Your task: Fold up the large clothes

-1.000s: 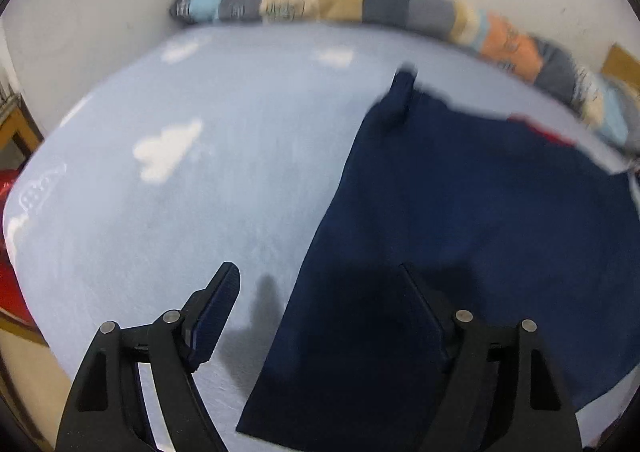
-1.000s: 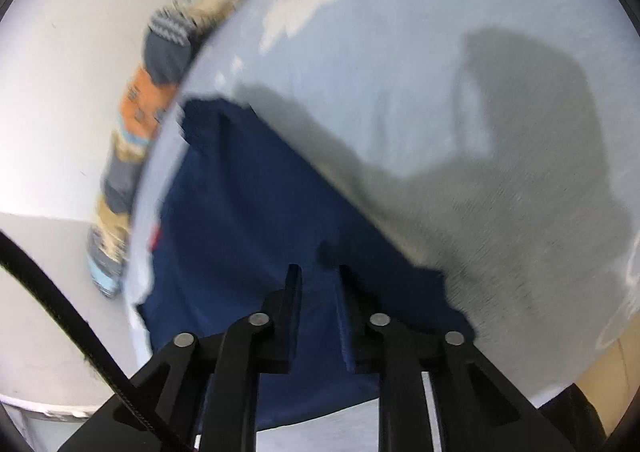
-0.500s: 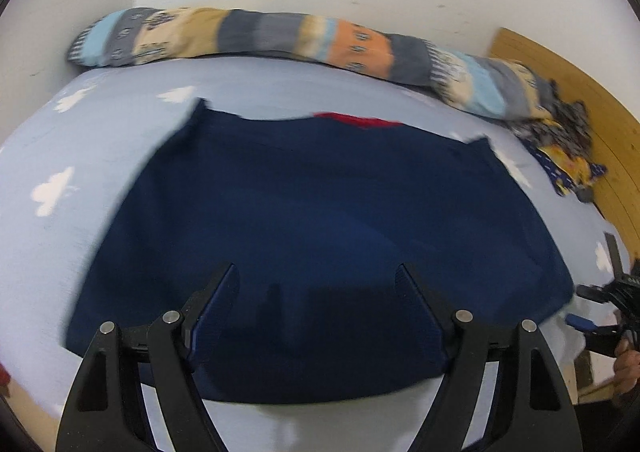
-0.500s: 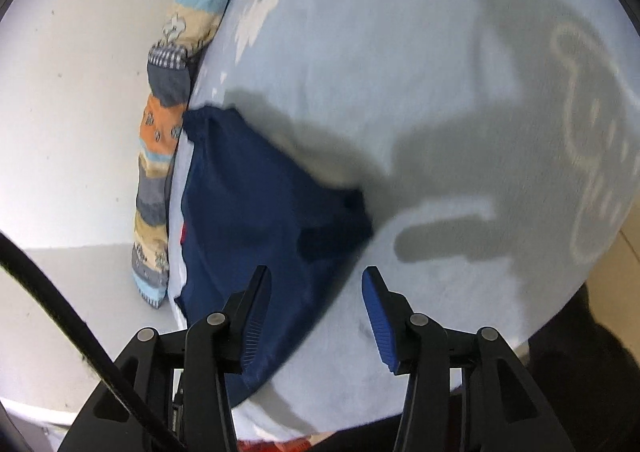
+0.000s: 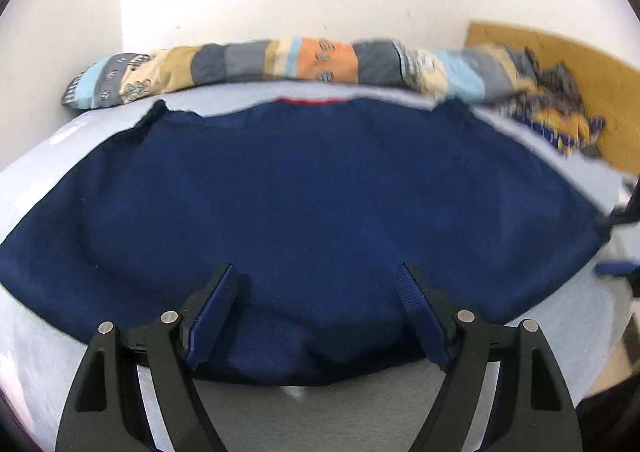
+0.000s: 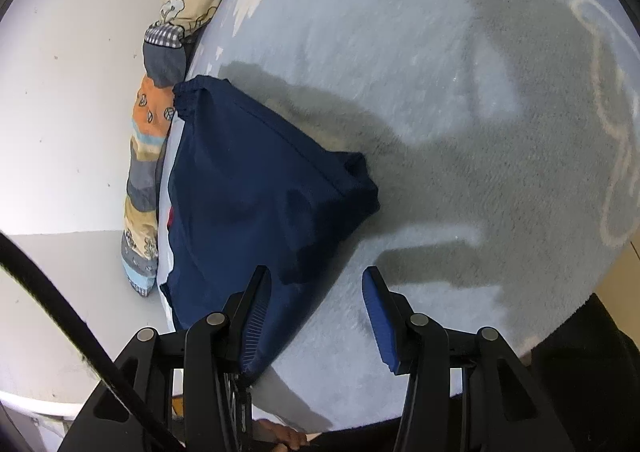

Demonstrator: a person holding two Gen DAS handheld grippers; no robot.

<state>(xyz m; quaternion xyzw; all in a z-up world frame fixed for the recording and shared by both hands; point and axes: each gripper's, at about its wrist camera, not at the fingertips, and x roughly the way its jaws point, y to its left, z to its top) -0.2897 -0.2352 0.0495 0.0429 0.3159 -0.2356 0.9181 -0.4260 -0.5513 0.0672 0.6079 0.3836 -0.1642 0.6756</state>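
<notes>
A large navy garment (image 5: 320, 192) lies spread flat across the light blue bed sheet (image 5: 360, 400), with a red strip at its far edge. My left gripper (image 5: 318, 280) hovers open over the middle of its near edge, nothing between the pads. In the right wrist view the same garment (image 6: 240, 180) lies to the left, its near corner bunched up (image 6: 356, 180). My right gripper (image 6: 316, 280) stands open just short of that corner. Its left finger (image 6: 256, 292) overlaps the cloth's edge in the picture, and the pads press on nothing.
A patchwork bolster (image 5: 280, 64) runs along the white wall behind the garment. A crumpled patterned cloth (image 5: 560, 112) lies by a wooden board (image 5: 580, 52) at the far right. The other gripper (image 5: 616, 266) shows at the right edge. A hand (image 6: 288, 438) and a black cable (image 6: 60, 312) sit low in the right view.
My left gripper has swung from the garment's left side to the middle of its near edge. My right gripper has opened and let go of the corner, which now lies bunched on the sheet.
</notes>
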